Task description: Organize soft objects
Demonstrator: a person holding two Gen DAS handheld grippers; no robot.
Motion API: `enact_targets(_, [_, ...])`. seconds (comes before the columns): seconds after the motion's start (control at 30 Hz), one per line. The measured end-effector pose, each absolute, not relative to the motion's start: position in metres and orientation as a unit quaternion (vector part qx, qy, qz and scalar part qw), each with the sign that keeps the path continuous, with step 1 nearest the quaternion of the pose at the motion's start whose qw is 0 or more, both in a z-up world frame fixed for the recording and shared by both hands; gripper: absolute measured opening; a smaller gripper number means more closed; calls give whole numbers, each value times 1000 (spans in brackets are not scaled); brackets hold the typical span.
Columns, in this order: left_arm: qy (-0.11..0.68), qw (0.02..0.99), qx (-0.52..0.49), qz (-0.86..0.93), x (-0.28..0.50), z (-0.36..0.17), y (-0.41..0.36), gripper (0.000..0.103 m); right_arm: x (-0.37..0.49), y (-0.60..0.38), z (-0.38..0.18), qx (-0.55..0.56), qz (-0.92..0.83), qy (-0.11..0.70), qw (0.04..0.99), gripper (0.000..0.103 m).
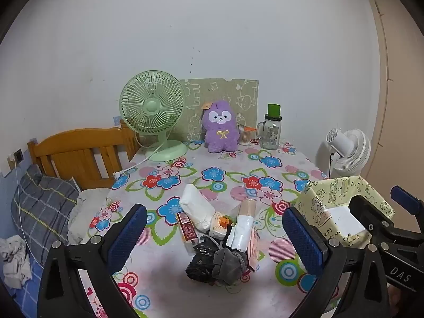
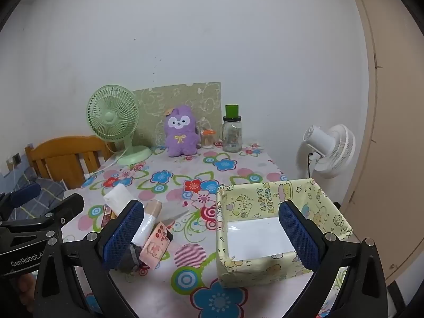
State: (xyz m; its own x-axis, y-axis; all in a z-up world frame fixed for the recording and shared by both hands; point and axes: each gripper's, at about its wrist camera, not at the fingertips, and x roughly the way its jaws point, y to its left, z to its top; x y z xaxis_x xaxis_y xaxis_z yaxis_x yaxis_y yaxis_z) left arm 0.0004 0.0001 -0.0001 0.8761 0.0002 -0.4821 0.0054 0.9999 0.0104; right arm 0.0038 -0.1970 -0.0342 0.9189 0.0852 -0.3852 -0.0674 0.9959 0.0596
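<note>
A heap of small soft things lies on the flowered tablecloth (image 1: 225, 159): a white packet (image 1: 194, 208), a red sachet (image 1: 186, 229), a white-and-tan roll (image 1: 242, 228), a black bag (image 1: 200, 261) and a grey sock (image 1: 228, 263). My left gripper (image 1: 214, 235) stands open around the heap, above it, touching nothing. A yellow cartoon-print box (image 2: 267, 198) with a white bottom sits to the right, empty. My right gripper (image 2: 212, 234) hangs open over the box's left wall. A pink packet (image 2: 155, 246) leans by the roll (image 2: 148, 220).
At the back stand a green fan (image 1: 152, 111), a purple plush (image 1: 220, 127), a jar with a green lid (image 1: 271, 129) and a swab pot (image 1: 245, 133). A white fan (image 1: 347, 151) is off the right edge. A wooden bedhead (image 1: 79, 153) and pillow are at left.
</note>
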Motion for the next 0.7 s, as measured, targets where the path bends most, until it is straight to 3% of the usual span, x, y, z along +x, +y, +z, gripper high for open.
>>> enact_targets(0.7, [231,973,4,8,3,0,3,103,7,-193,-34,18,34,201,979,103])
